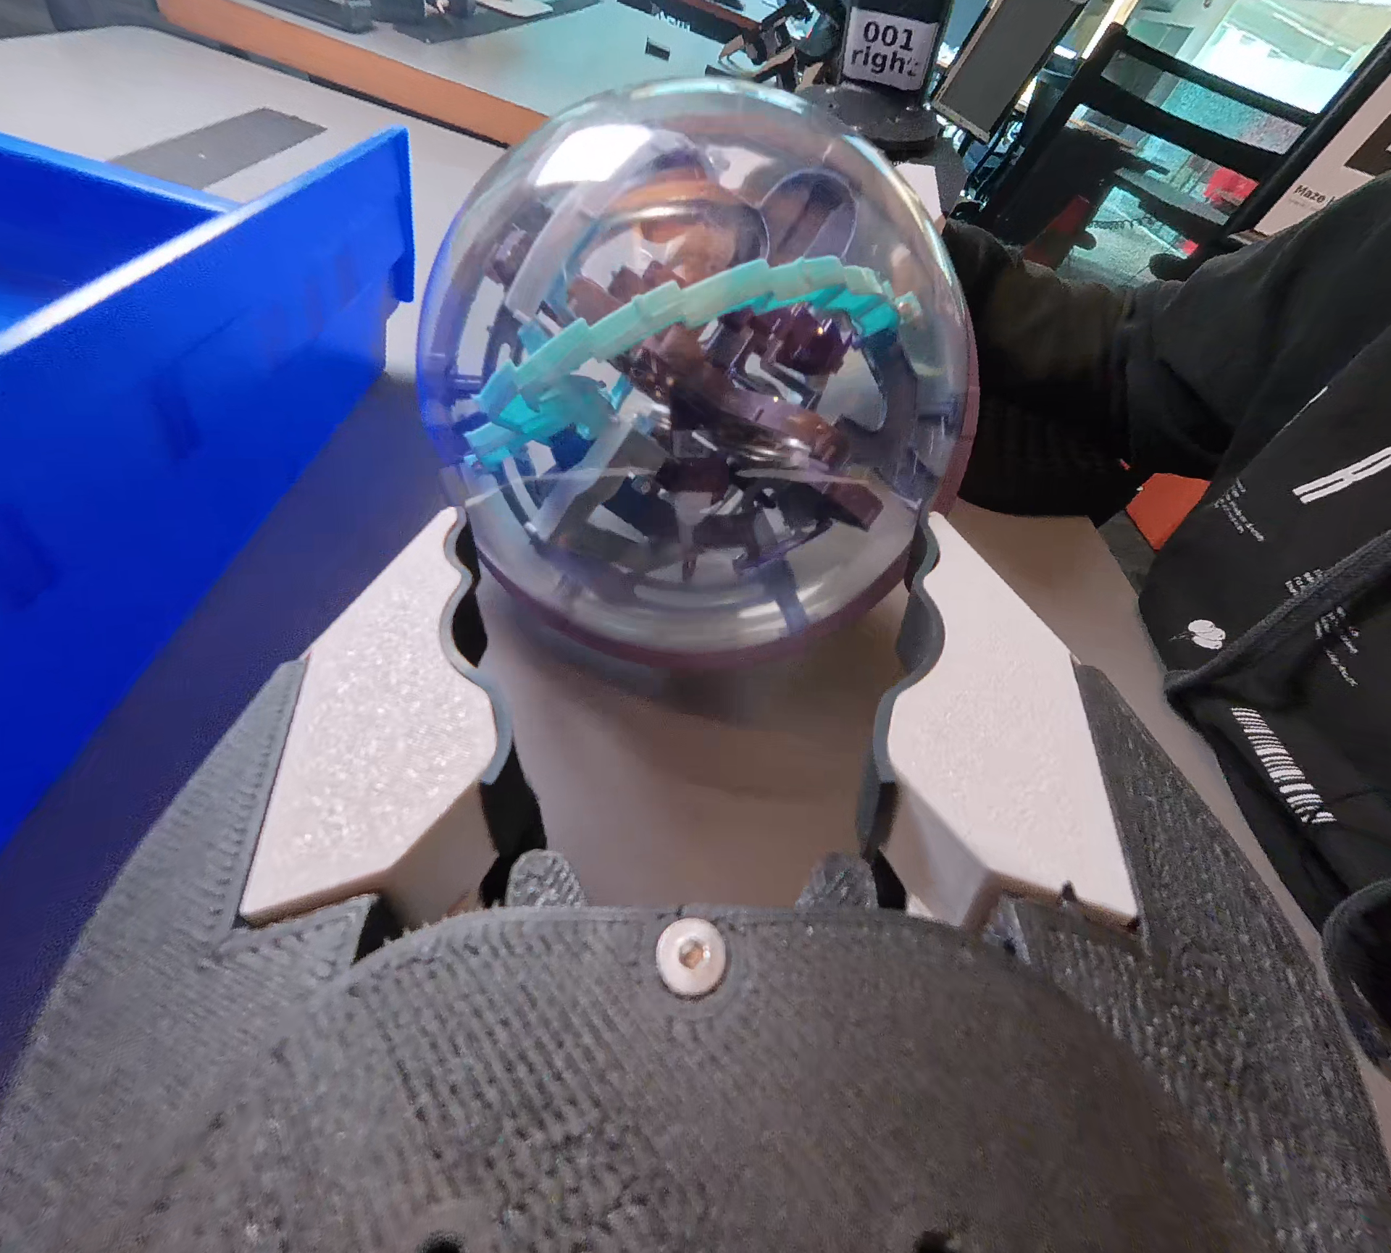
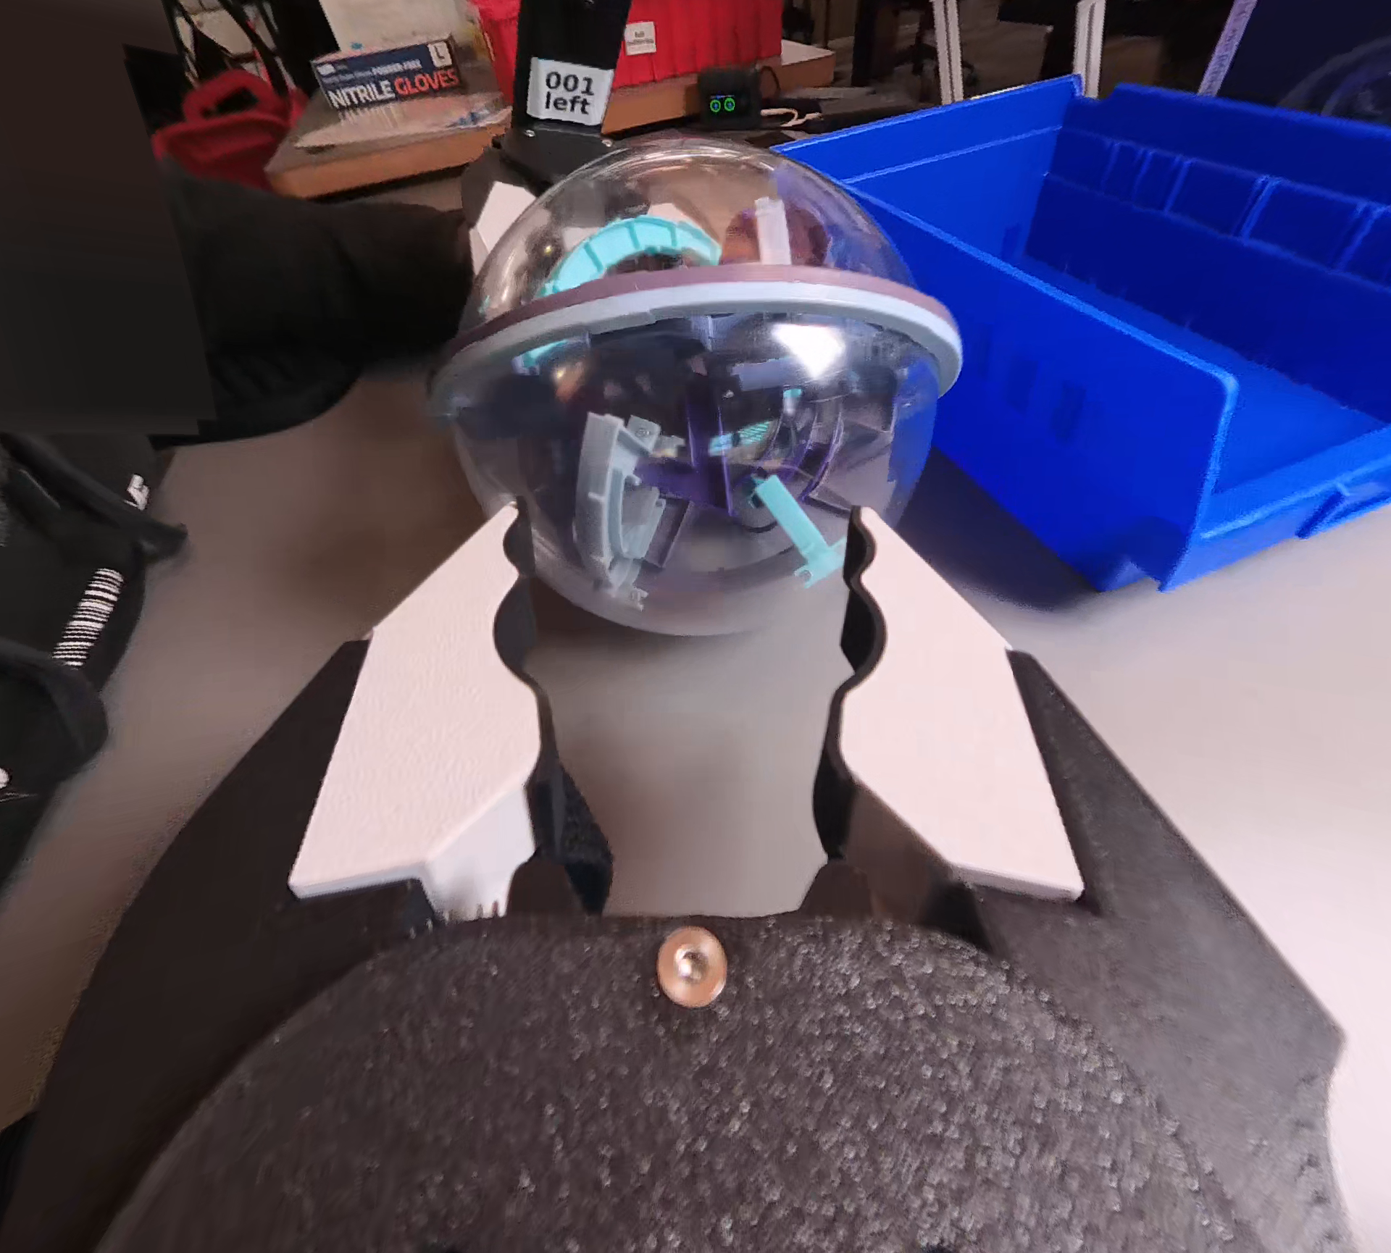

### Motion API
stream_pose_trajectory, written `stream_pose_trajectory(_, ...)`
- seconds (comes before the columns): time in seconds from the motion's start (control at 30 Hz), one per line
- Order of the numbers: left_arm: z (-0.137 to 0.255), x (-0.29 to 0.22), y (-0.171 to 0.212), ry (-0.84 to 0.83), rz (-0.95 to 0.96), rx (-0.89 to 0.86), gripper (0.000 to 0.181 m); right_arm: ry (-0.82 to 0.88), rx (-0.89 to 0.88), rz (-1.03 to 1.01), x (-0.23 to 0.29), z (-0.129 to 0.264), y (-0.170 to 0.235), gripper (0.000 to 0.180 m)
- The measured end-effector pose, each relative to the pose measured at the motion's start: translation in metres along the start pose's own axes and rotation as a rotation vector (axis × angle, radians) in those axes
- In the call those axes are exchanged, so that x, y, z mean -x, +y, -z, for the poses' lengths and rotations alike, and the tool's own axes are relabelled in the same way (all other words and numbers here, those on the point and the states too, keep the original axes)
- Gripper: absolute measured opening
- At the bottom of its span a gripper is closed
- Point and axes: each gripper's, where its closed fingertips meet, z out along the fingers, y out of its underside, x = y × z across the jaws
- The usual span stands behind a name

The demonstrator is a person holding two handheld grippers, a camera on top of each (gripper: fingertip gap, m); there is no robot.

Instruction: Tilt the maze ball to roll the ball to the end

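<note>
The maze ball (image 1: 692, 374) is a clear sphere with teal, purple and brown tracks inside and a dark rim around its middle. My left gripper (image 1: 691, 540) grips its lower sides with both fingertips. My right gripper (image 2: 689, 524) grips the ball (image 2: 692, 404) from the opposite side in the same way. Each view shows the other gripper's black handle behind the ball: the right one (image 1: 896, 13) and the left one (image 2: 572, 28). The ball hangs just above the grey table (image 1: 677, 765), rim tilted. I cannot make out the small ball inside.
A blue plastic bin (image 1: 188, 351) stands close beside the ball, also in the right wrist view (image 2: 1129, 314). A person's black sleeve (image 1: 1129, 351) lies on the other side (image 2: 301, 299). A red bin (image 2: 700, 5) and a glove box (image 2: 391, 77) sit farther back.
</note>
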Motion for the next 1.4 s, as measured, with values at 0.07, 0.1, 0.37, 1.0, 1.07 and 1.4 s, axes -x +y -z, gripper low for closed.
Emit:
stream_pose_trajectory(0.07, 0.001, -0.002, 0.005, 0.010, 0.011, 0.021, 0.109, 0.017, 0.001, 0.020, -0.001, 0.000, -0.001, 0.082)
stream_pose_trajectory(0.1, 0.002, -0.003, 0.007, 0.016, 0.009, 0.038, 0.107, 0.018, -0.005, 0.015, -0.001, 0.001, -0.002, 0.083)
stream_pose_trajectory(0.37, 0.024, 0.009, -0.036, 0.013, -0.071, -0.108, 0.133, 0.030, -0.029, 0.010, -0.007, 0.001, -0.007, 0.077)
stream_pose_trajectory(1.0, 0.006, -0.006, 0.000, -0.138, -0.159, -0.017, 0.123, 0.028, 0.057, 0.025, 0.000, -0.005, 0.009, 0.072)
stream_pose_trajectory(1.07, 0.006, -0.007, 0.002, -0.150, -0.151, -0.014, 0.122, 0.018, 0.053, 0.033, 0.003, -0.008, 0.008, 0.072)
stream_pose_trajectory(1.4, 0.025, -0.001, -0.035, -0.035, -0.123, -0.113, 0.134, -0.019, 0.046, 0.022, 0.007, -0.018, 0.005, 0.074)
